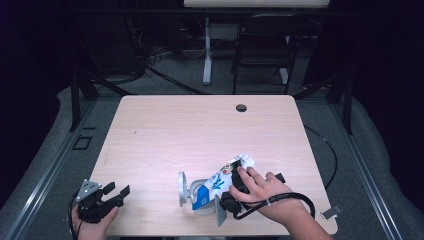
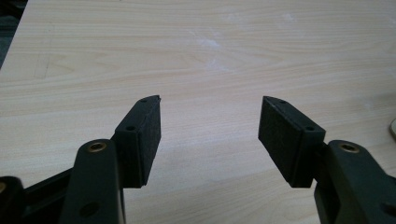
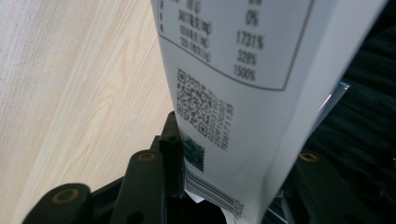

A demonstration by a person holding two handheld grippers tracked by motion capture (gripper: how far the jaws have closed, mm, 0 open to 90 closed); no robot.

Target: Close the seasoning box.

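A white carton (image 1: 220, 181) with blue print lies tilted over the table's front edge, its folded top pointing up and to the right. My right gripper (image 1: 227, 194) is shut on its middle, with a hand wrapped over it. In the right gripper view the carton (image 3: 233, 70) shows a QR code and a nutrition table, and the left pad (image 3: 173, 154) presses on its side while the other pad is hidden behind it. My left gripper (image 1: 117, 190) rests at the front left corner, open, with bare wood between its pads (image 2: 144, 135).
The light wooden table (image 1: 200, 130) has a cable hole (image 1: 241, 108) near its far edge. A grey rounded thing (image 1: 183, 188) sits by the carton's lower end; I cannot tell what it is. A chair (image 1: 262, 50) stands beyond the table.
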